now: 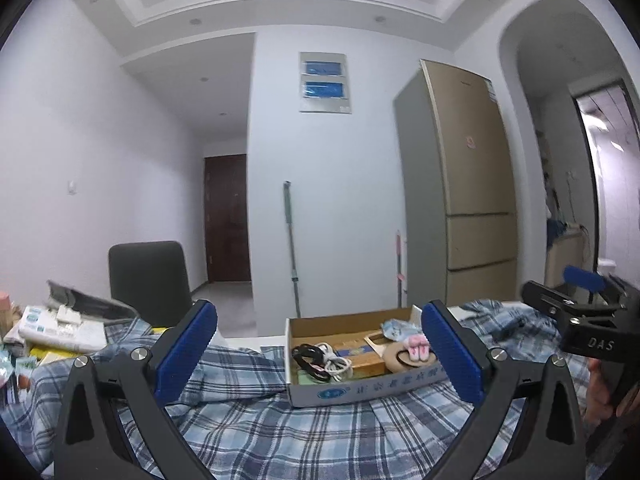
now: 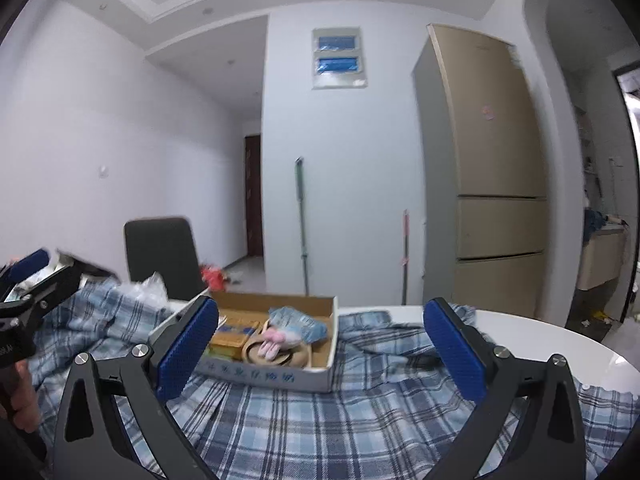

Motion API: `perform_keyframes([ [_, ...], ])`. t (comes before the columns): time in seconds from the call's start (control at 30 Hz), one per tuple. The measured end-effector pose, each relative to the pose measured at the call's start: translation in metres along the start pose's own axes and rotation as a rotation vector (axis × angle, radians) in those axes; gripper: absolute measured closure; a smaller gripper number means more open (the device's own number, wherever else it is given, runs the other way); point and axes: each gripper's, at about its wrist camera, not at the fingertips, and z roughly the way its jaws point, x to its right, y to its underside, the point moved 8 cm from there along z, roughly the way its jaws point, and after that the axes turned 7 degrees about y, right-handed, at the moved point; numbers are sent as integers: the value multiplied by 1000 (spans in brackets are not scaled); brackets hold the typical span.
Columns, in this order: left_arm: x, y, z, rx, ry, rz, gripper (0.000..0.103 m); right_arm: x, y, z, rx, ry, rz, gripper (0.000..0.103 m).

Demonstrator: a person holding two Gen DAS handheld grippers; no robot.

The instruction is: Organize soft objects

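Both grippers are spread wide and holding nothing. The left gripper [image 1: 318,354] and right gripper [image 2: 320,354] hover side by side over the plaid shirt [image 1: 280,436], which is rumpled right under them. The box [image 1: 360,394] sits on the shirt just ahead.

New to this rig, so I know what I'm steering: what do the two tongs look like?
Both match: the left tongs and right tongs have black angular frames with silver screws and blue ribbed pads. The right tongs' body reads "DAS" in white.
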Motion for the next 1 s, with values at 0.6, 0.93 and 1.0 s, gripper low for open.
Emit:
perform_keyframes([
  [0.6, -4, 10, 13, -59, -21, -11, 0, -5, 1, 0, -12, 4, -35, 0],
  [0.93, -1, 15, 19, -95, -25, 13, 0, -8, 0, -2, -6, 1, -37, 0],
  [1.0, -1, 15, 19, -98, -27, 12, 0, -7, 0, -2, -6, 1, -37, 1],
])
